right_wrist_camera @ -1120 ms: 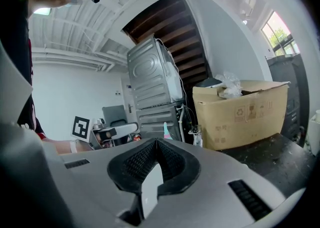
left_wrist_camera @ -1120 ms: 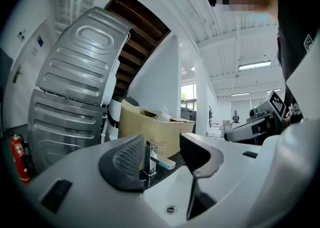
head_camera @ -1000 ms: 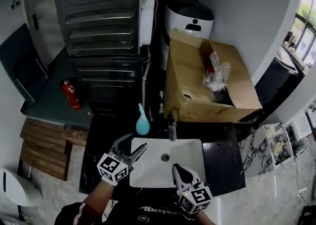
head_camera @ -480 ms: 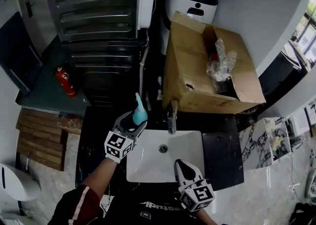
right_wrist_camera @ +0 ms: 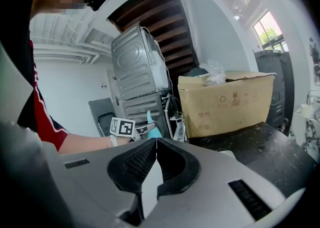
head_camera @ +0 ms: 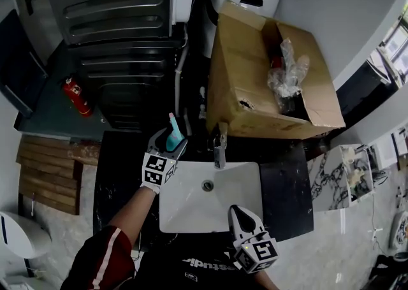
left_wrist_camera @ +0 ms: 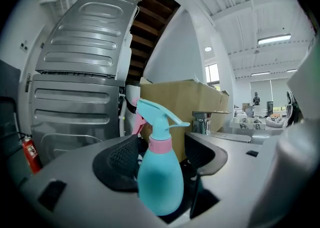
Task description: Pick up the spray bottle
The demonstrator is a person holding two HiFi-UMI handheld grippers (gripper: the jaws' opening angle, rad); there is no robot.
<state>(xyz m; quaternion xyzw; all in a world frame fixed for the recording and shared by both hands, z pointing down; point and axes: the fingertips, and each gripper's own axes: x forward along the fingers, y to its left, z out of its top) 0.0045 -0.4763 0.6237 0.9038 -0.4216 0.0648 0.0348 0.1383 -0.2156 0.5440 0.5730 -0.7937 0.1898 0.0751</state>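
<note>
A teal spray bottle (head_camera: 172, 123) with a pink collar stands upright on the dark counter, behind the sink's back left corner. My left gripper (head_camera: 171, 142) reaches level around it. In the left gripper view the bottle (left_wrist_camera: 159, 179) fills the gap between the two black pads, and a thin space shows on each side. The left gripper (left_wrist_camera: 161, 142) has its jaws opening, and the pads do not press the bottle. My right gripper (head_camera: 237, 212) hangs over the sink's front edge. Its jaw tips meet in the right gripper view (right_wrist_camera: 156, 144), with nothing held.
A white sink (head_camera: 185, 218) is set in the black counter, with a faucet (head_camera: 220, 145) at its back. A big open cardboard box (head_camera: 242, 78) stands right behind the faucet. A grey ribbed appliance (head_camera: 115, 2) rises at the back left. A red fire extinguisher (head_camera: 75, 97) stands on the floor at left.
My left gripper has travelled forward and down from over the sink's left edge to the bottle, and its jaws now flank it. The right gripper stayed near the sink's front.
</note>
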